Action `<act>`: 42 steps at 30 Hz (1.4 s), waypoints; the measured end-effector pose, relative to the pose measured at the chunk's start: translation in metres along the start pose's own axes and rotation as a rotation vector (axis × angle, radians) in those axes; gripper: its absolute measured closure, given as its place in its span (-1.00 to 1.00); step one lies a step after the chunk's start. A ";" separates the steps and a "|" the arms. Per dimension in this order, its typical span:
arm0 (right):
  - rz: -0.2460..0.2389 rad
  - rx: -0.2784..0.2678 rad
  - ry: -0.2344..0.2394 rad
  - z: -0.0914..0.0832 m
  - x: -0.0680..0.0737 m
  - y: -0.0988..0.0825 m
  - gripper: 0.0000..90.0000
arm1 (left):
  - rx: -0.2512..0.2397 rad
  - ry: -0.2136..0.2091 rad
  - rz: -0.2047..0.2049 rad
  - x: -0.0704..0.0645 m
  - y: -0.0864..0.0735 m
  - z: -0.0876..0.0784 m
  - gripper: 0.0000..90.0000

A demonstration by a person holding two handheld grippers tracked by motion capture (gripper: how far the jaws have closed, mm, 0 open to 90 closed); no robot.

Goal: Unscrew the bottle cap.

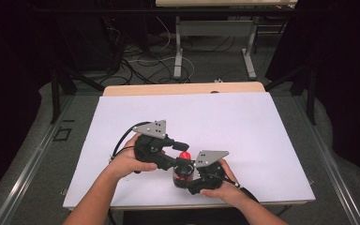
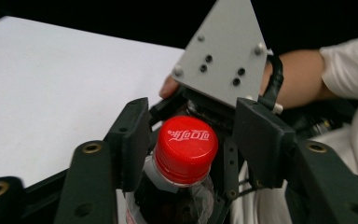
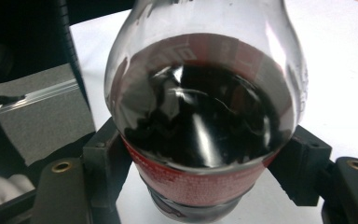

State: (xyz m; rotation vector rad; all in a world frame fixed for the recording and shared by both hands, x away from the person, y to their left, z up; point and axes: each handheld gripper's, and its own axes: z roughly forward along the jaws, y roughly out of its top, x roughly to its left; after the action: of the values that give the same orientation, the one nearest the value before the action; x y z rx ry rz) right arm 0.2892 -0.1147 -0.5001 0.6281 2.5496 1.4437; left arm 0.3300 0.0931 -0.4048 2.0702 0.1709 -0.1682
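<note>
Fingers [image 3: 102,163] of the right gripper [image 3: 205,172] clamp the glossy, rounded cola bottle [image 3: 205,116]; left fingers [image 2: 130,135] flank its ribbed red cap [image 2: 186,147] (untouched)

Both grippers are matte black, each topped by a grey three-cornered plate [image 2: 221,51] drilled with dark screw holes. Brass-ringed holes [image 2: 92,148] dot the black fingers [image 2: 130,140]. A black cable [image 1: 122,138] loops from the left gripper [image 1: 180,146] at nine o'clock. A white sleeve [image 2: 349,65] covers the right arm.
</note>
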 end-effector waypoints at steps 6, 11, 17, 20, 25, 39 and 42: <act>0.003 0.003 -0.001 0.001 0.002 0.000 -0.36 | -0.003 0.037 0.051 -0.003 -0.006 0.006 0.34; 0.024 -0.002 -0.055 0.001 0.000 -0.001 -0.36 | -0.037 0.171 0.020 -0.011 -0.009 0.008 0.35; 0.055 0.004 -0.169 0.001 -0.002 0.000 -0.35 | -0.079 0.409 -0.040 -0.029 -0.010 0.021 0.35; 0.070 0.011 -0.184 0.001 -0.004 -0.002 -0.35 | -0.127 0.543 -0.111 -0.043 -0.012 0.035 0.36; 0.076 0.026 -0.178 0.001 -0.005 -0.003 -0.35 | -0.134 0.631 -0.186 -0.051 -0.009 0.042 0.35; 0.030 0.012 -0.087 0.000 -0.002 0.001 -0.36 | -0.053 0.202 -0.061 -0.012 -0.006 0.001 -0.03; 0.030 0.015 -0.066 0.000 0.000 0.001 -0.36 | -0.035 0.126 -0.017 -0.008 -0.008 0.002 0.07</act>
State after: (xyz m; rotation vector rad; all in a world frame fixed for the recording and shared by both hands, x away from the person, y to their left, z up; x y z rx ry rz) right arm 0.2899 -0.1142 -0.4994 0.7073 2.5136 1.3897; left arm 0.3203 0.0942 -0.4110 2.0453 0.2663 -0.0450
